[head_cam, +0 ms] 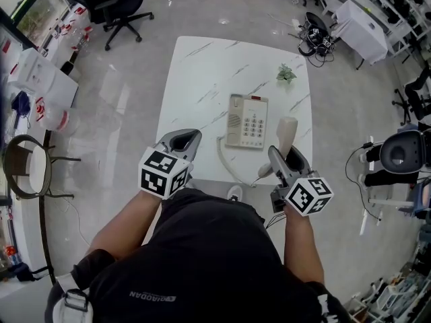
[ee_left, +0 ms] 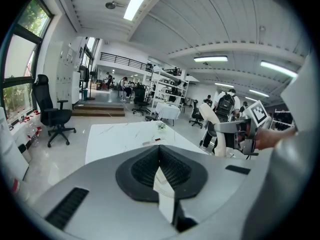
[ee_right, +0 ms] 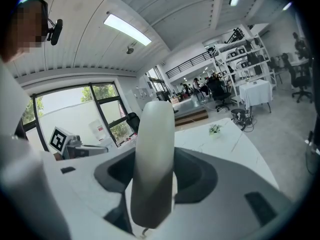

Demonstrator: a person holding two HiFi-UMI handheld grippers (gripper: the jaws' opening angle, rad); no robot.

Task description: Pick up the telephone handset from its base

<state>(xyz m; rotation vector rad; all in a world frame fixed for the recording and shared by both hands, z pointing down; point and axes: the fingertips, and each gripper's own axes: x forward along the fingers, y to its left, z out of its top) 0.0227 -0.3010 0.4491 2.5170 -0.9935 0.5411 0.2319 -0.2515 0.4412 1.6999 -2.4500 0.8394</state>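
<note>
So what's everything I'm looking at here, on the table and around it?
table: one, white marbled, mid-floor
telephone base: one, cream, keypad, table's near half
handset: one, cream, off the base, right of it
coiled cord: one, cream, left of the base
small plant: one, green, table's far right
office chairs: several, black, floor beyond the table
left gripper: one, grey, jaws together, empty, near left corner
right gripper: one, grey, jaws clamped on the handset

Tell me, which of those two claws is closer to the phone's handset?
Right. The right gripper is clamped on the handset; the left gripper is shut and empty, on the other side of the telephone base.
</note>
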